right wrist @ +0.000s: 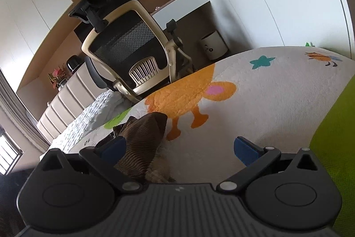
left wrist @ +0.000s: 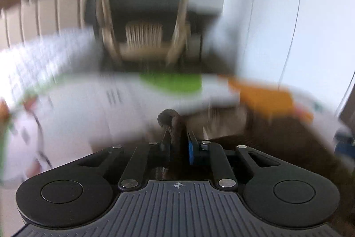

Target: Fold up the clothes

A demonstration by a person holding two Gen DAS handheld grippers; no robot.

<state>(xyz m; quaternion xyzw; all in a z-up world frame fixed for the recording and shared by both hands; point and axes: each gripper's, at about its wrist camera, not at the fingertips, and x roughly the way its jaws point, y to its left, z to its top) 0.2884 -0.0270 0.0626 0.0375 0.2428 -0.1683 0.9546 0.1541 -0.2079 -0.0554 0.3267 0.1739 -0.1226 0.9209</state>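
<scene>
A brown corduroy garment [right wrist: 142, 143] lies on a white blanket printed with cartoon shapes [right wrist: 255, 108]. My right gripper [right wrist: 179, 146] is open just above the blanket. Its left blue pad [right wrist: 113, 146] touches the garment's side, and the right pad [right wrist: 246, 149] is over bare blanket. In the blurred left wrist view my left gripper [left wrist: 177, 146] is shut on a bunched edge of the brown garment [left wrist: 172, 123], and more brown cloth [left wrist: 277, 143] hangs to the right.
An office chair [right wrist: 133, 46] stands beyond the blanket's far edge, with a desk and shelves behind it. A drawer unit [right wrist: 64, 99] is at the left and a small white bin [right wrist: 214, 44] by the wall. A lime-green patch [right wrist: 332, 143] is at the right.
</scene>
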